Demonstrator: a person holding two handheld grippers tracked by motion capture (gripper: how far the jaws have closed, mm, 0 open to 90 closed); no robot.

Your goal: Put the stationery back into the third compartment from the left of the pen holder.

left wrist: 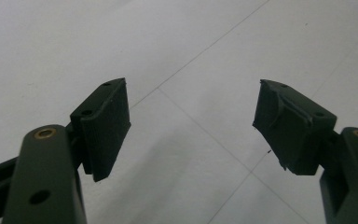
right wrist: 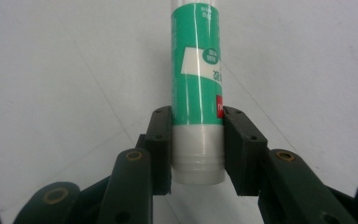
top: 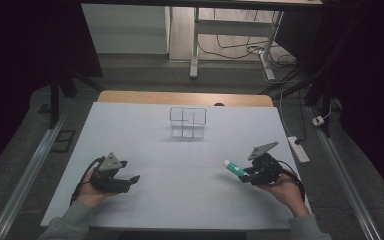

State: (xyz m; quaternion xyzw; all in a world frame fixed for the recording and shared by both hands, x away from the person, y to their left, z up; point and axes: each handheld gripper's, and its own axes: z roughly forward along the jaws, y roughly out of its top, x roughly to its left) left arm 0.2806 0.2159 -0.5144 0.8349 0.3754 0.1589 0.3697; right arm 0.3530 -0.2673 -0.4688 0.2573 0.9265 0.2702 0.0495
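A green and white glue stick [right wrist: 196, 65] is clamped between the pads of my right gripper [right wrist: 198, 144], near its white end, and it points away from the jaws. In the high view the same glue stick [top: 234, 168] sticks out to the left of my right gripper [top: 247, 176], just above the white table at the right. My left gripper [top: 132, 180] rests low at the table's left side. Its jaws stand wide apart with only bare table between them, as the left gripper [left wrist: 191, 126] view confirms.
A clear plastic organiser box [top: 188, 122] with compartments stands at the far middle of the white table [top: 180, 165]. Beyond the wooden table edge are desk legs and cables on the floor. A white power strip [top: 298, 149] lies off the right edge.
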